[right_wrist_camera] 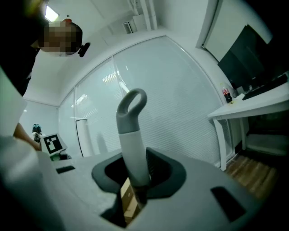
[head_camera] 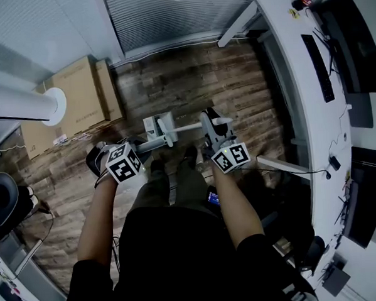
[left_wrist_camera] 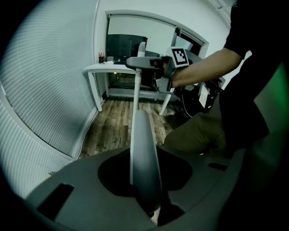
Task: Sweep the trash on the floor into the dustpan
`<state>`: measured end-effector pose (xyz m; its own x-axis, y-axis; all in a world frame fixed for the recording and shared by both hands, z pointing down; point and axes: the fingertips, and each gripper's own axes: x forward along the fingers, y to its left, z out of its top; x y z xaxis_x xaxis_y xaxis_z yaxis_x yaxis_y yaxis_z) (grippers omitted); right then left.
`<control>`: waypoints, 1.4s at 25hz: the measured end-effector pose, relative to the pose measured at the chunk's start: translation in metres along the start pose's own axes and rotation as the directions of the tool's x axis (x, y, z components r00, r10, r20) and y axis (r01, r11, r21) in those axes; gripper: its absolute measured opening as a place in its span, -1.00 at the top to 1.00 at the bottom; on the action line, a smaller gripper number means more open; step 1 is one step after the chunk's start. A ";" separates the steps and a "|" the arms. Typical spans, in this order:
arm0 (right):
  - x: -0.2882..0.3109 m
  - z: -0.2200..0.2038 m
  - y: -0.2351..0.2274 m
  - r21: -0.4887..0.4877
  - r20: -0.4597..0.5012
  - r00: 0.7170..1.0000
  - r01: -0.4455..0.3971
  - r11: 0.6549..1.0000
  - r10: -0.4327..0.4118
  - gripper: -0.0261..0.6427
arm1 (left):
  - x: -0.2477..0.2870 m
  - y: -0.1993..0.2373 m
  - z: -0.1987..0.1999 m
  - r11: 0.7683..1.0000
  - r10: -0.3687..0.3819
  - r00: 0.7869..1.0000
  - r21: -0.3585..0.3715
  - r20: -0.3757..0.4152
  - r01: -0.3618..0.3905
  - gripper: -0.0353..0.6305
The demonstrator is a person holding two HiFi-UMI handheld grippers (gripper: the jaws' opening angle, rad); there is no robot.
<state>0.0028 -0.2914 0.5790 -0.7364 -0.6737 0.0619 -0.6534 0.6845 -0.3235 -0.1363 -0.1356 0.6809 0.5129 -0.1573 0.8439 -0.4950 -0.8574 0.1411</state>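
My left gripper (head_camera: 139,148) is shut on a grey-white handle (left_wrist_camera: 143,149), which runs on as a thin white pole (head_camera: 180,128) towards my right gripper (head_camera: 211,128). A white part (head_camera: 158,126) sits on that pole; I cannot tell whether it is a brush head or a dustpan. In the right gripper view, my right gripper (right_wrist_camera: 133,180) is shut on a white handle with a grey loop end (right_wrist_camera: 132,131). From the left gripper view, the right gripper (left_wrist_camera: 178,57) shows at the pole's far end. No trash shows on the wooden floor (head_camera: 190,77).
Cardboard boxes (head_camera: 78,99) lie at the left by a white column (head_camera: 22,105). A long white desk (head_camera: 297,78) with a keyboard (head_camera: 315,67) runs down the right side. A dark chair (head_camera: 5,197) stands at the lower left. The person's legs and feet (head_camera: 173,172) are directly below.
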 end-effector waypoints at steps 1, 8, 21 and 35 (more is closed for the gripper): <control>-0.003 0.001 -0.007 0.003 0.005 1.000 0.016 1.000 -0.016 0.66 | 0.000 0.000 -0.001 1.000 0.000 1.000 0.001 -0.003 0.000 0.65; -0.032 0.043 -0.018 -0.039 0.066 0.997 0.037 0.999 -0.034 0.69 | -0.003 0.004 -0.010 1.000 0.015 1.000 0.004 -0.004 -0.015 0.64; -0.077 0.139 0.020 -0.245 0.092 0.996 0.029 0.969 -0.007 0.76 | -0.104 0.017 0.042 0.987 0.162 0.959 -0.020 0.232 -0.162 0.42; -0.148 0.215 0.064 -0.289 0.110 0.990 0.115 0.950 -0.087 0.76 | -0.294 -0.010 0.142 0.891 0.451 0.239 -0.417 0.860 -0.181 0.61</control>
<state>0.1076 -0.2080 0.3462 -0.6531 -0.7571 -0.0140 -0.7567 0.6532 -0.0275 -0.1827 -0.1502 0.3580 0.5024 -0.8458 -0.1796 -0.8261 -0.5309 0.1890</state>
